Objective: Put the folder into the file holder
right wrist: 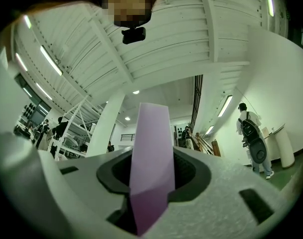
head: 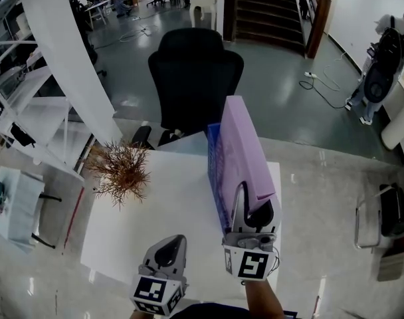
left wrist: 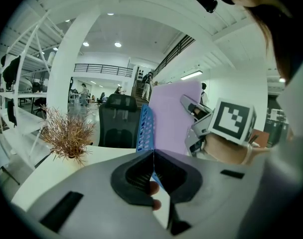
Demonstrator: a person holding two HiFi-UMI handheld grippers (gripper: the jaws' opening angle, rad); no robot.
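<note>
We are clamping the smooth, flat lilac folder (head: pixel 243 145) in our right gripper (head: pixel 254 201), its long axis rising up and away from us, beside the blue perforated file holder (head: pixel 214 168) on the white table (head: pixel 155 224); our left gripper (head: pixel 169 248), jaws together, is holding nothing.

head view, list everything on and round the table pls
flat plastic folder: one, lilac, upright against the file holder's right side
perforated plastic file holder: one, blue, right part of the table
bunch of dry twigs: one, brown, table's far left corner
rectangular table: one, white, centre
swivel office chair: one, black, behind the table
left gripper: one, grey, near table edge, fingers shut, empty
right gripper: one, grey, fingers shut on the folder's near edge
</note>
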